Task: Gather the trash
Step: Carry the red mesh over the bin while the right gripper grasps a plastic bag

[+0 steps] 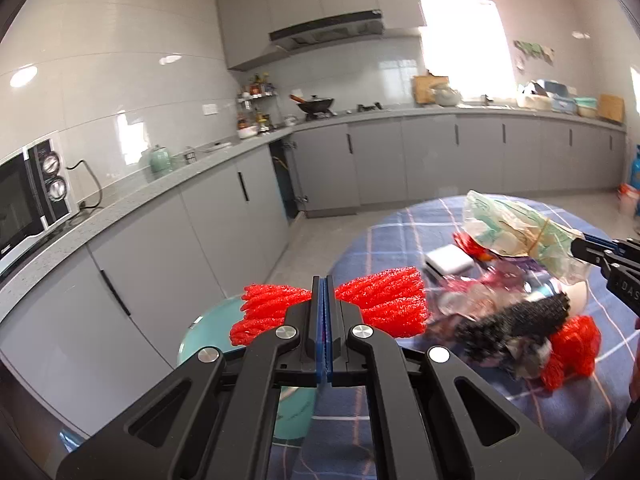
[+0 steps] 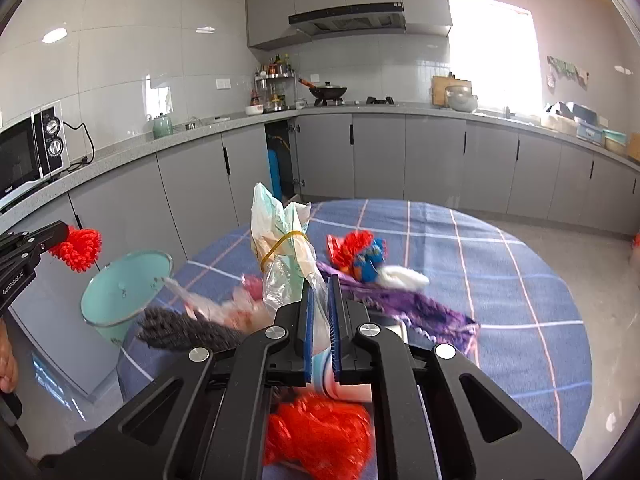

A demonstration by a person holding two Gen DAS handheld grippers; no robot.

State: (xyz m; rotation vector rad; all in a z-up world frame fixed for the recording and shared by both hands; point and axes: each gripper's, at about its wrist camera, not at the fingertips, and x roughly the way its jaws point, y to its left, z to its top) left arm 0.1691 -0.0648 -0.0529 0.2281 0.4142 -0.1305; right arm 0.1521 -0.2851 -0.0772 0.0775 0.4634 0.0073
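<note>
Here the round checked tablecloth [image 2: 500, 280] (trash-strewn) fills a grey-cabineted kitchen.

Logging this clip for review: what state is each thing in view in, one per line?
Left hand-held gripper: shut on red foam net.
Right hand-held gripper: shut on plastic bag.
Plastic bag: banded, lifted off the table.
Bin: open, beside table.
Cabinet door under the counter: open.
Wok: lidded, on the stove.

My left tool [image 1: 324, 280], black with blue pads, grips bright red foam netting [image 1: 380, 304]. My surface [image 2: 500, 280] wears blue cloth checked with pale lines; the bin [image 2: 124, 292] is mint green.
</note>
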